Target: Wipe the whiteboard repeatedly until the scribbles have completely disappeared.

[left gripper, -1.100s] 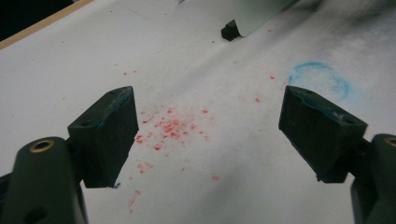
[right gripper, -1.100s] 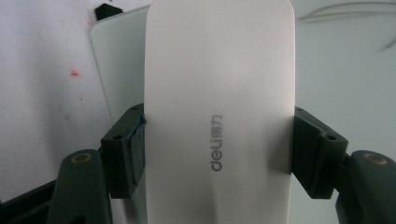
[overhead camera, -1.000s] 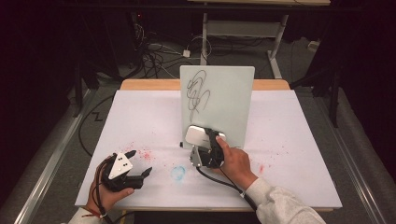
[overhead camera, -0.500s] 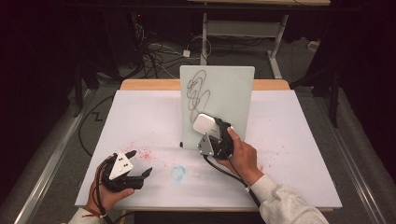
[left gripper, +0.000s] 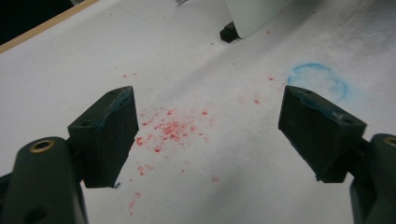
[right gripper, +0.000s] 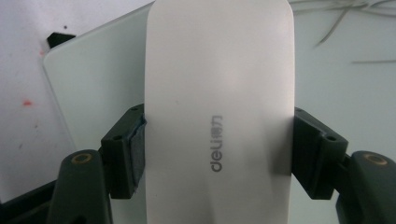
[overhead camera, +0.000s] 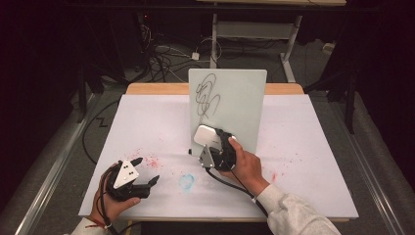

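The left gripper [overhead camera: 146, 170] rests low in the left hand [overhead camera: 113, 203], its jaws spread wide with nothing between them. The right gripper [overhead camera: 206, 140], gripped by the right hand [overhead camera: 243, 165], has its jaws clamped on a white eraser [right gripper: 219, 112].

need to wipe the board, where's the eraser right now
In the high view the eraser is clamped in the right gripper, held just in front of the upright whiteboard, below its black scribble.

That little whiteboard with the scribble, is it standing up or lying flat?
Standing up. The whiteboard rises upright from the white table, its scribbled face toward the camera, its bottom corner set in a small black foot.
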